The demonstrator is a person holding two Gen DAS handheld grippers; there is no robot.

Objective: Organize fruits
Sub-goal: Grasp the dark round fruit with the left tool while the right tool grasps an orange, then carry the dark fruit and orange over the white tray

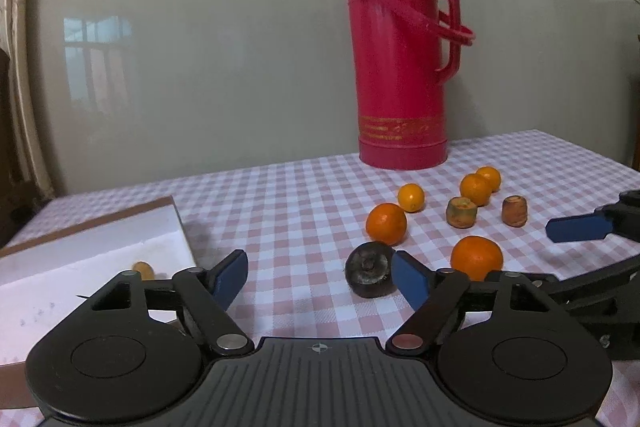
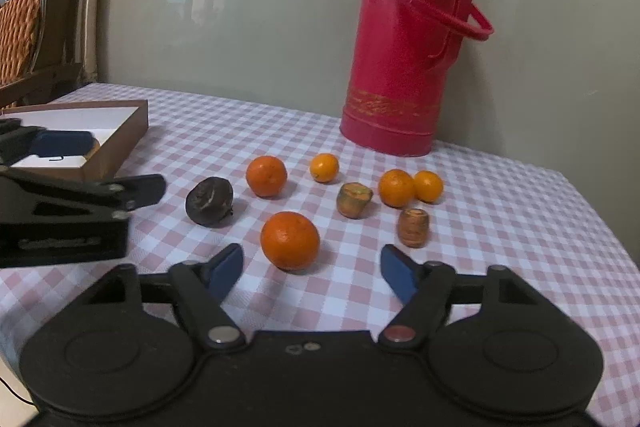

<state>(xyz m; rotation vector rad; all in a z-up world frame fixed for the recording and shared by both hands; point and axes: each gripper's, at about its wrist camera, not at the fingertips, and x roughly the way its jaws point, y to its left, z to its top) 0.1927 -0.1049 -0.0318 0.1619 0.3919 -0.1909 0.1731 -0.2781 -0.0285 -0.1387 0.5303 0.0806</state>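
Several oranges lie on the checked tablecloth; the nearest orange (image 2: 290, 241) sits just ahead of my open, empty right gripper (image 2: 311, 273) and also shows in the left wrist view (image 1: 476, 257). A dark shrivelled fruit (image 1: 370, 275) (image 2: 210, 201) lies against the right finger of my open, empty left gripper (image 1: 320, 277). Two brownish stubby pieces (image 2: 354, 200) (image 2: 413, 227) lie among the oranges. A white-lined brown box (image 1: 92, 259) (image 2: 116, 139) sits at the left, with a small orange fruit (image 1: 143, 269) inside.
A tall red thermos (image 1: 402, 67) (image 2: 404, 43) stands at the back by the grey wall. A wooden chair (image 2: 36, 27) is off the table's left. The table's right edge (image 2: 592, 211) is close to the fruit.
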